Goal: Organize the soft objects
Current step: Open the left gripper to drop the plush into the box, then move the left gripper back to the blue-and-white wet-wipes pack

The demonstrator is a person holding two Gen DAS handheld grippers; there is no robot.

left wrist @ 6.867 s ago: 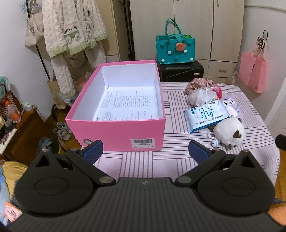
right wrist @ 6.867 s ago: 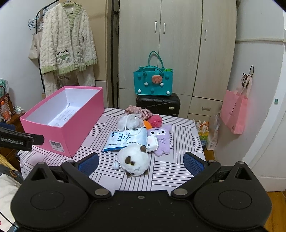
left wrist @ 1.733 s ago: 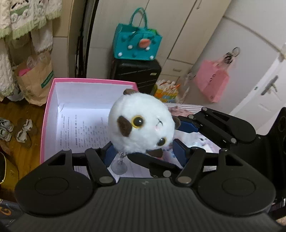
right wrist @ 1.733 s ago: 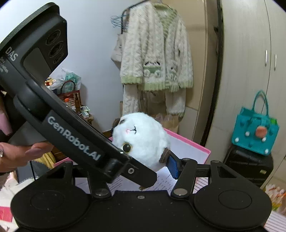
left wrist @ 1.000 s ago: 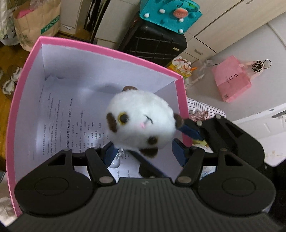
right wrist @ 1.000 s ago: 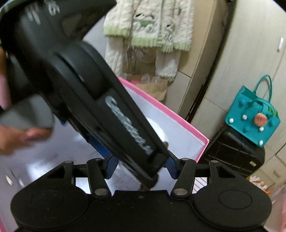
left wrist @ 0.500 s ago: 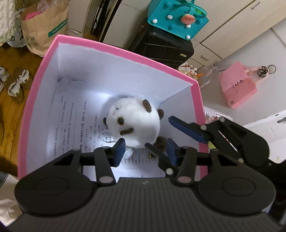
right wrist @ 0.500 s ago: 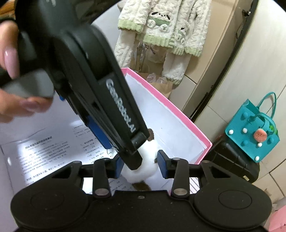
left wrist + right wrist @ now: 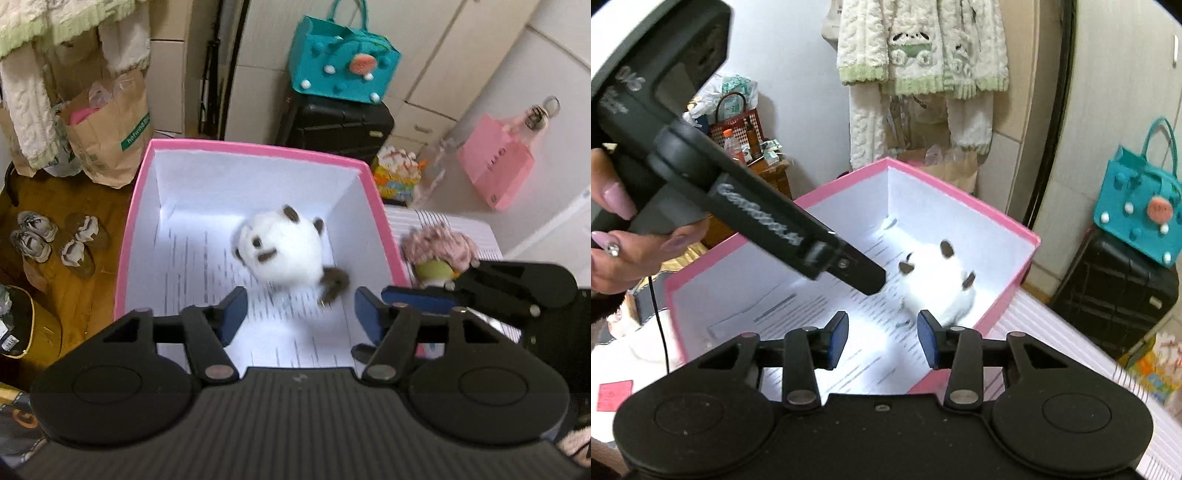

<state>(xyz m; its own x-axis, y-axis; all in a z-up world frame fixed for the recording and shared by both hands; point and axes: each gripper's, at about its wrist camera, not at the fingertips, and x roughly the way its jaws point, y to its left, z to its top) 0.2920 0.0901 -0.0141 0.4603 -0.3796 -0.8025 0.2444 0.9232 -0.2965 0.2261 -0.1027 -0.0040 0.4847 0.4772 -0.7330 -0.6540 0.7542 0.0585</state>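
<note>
A round white plush toy (image 9: 282,251) with brown patches lies inside the pink box (image 9: 255,149), on the printed paper on its floor; it also shows in the right wrist view (image 9: 938,284). My left gripper (image 9: 299,314) is open and empty above the box, just short of the plush. My right gripper (image 9: 882,339) is open and empty over the box's right side. The pink box also shows in the right wrist view (image 9: 960,192). A pink knitted soft item (image 9: 437,245) and a green-yellow soft thing (image 9: 436,269) lie on the striped table right of the box.
A teal bag (image 9: 341,64) sits on a black suitcase (image 9: 336,123) behind the table. A pink bag (image 9: 495,166) hangs on the right. Shoes (image 9: 55,240) and a paper bag (image 9: 110,129) are on the floor left. A cream cardigan (image 9: 919,48) hangs behind.
The plush has dropped from the left gripper into the box and come to rest near its far right corner. Both grippers have opened wider and lifted away from it.
</note>
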